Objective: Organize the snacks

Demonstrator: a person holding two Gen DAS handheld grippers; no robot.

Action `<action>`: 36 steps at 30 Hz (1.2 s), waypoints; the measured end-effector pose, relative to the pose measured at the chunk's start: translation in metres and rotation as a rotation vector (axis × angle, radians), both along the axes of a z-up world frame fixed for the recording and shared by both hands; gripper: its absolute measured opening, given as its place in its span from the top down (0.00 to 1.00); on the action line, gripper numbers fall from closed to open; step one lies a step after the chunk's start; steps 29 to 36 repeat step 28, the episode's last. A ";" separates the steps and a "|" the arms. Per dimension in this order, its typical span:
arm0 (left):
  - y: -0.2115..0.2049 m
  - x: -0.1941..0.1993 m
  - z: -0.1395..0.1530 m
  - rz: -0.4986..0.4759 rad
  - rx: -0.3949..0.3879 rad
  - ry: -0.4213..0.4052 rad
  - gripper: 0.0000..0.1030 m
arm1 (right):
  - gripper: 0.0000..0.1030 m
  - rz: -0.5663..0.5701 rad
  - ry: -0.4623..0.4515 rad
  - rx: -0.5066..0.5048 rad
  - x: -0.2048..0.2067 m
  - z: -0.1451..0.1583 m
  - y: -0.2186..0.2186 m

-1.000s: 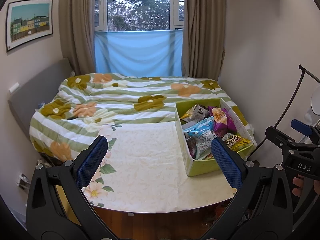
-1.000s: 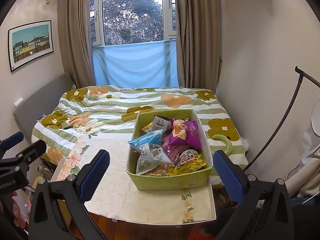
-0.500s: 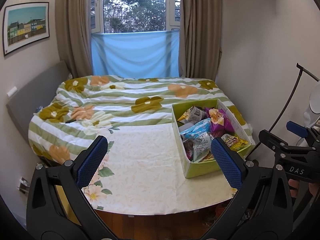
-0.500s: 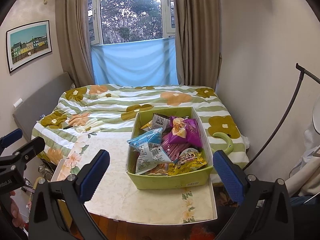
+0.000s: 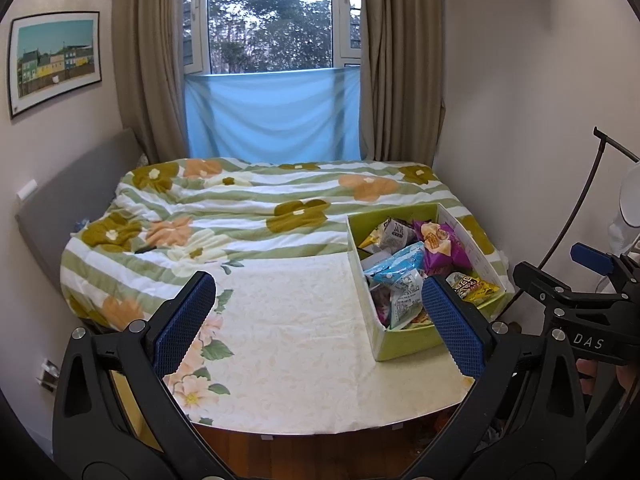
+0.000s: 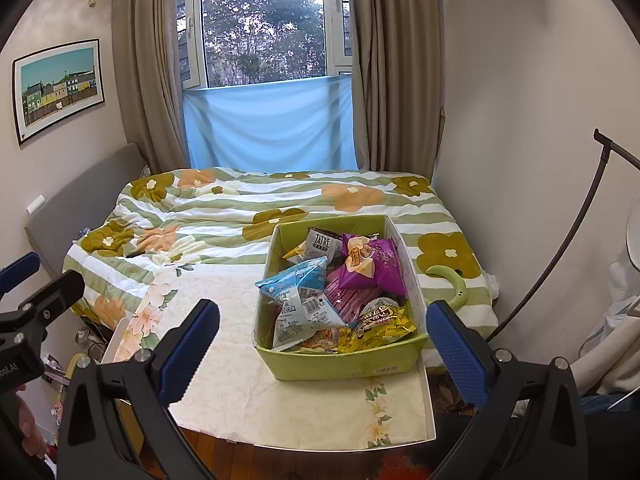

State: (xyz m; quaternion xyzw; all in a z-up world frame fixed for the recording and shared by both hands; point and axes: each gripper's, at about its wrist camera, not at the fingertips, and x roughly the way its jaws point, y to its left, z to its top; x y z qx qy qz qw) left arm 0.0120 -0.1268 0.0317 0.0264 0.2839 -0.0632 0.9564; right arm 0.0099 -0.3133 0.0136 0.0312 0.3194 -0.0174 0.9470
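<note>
A green box [image 6: 352, 364] full of snack packets stands on a table with a floral cloth [image 6: 240, 380]. In it lie a purple packet [image 6: 372, 264], a light blue packet [image 6: 298, 280], a yellow packet [image 6: 380, 322] and a grey packet [image 6: 322, 242]. The box also shows in the left wrist view [image 5: 404, 346], at the table's right. My left gripper [image 5: 316, 320] is open and empty, short of the table's near edge. My right gripper [image 6: 322, 342] is open and empty, in front of the box.
A bed with a flowered quilt [image 5: 248, 216] lies behind the table, below a window with a blue cloth [image 5: 272, 116]. A green curved object [image 6: 450, 284] lies on the quilt right of the box. A black stand [image 6: 576, 232] leans at the right wall.
Both grippers have drifted slightly; the view has tilted up a little and the box sits a bit lower and nearer. Both grippers stay open and empty.
</note>
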 end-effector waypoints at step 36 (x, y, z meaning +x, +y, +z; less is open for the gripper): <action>0.007 0.001 0.001 0.028 0.035 -0.080 0.01 | 0.00 -0.002 0.002 -0.011 0.006 -0.004 0.010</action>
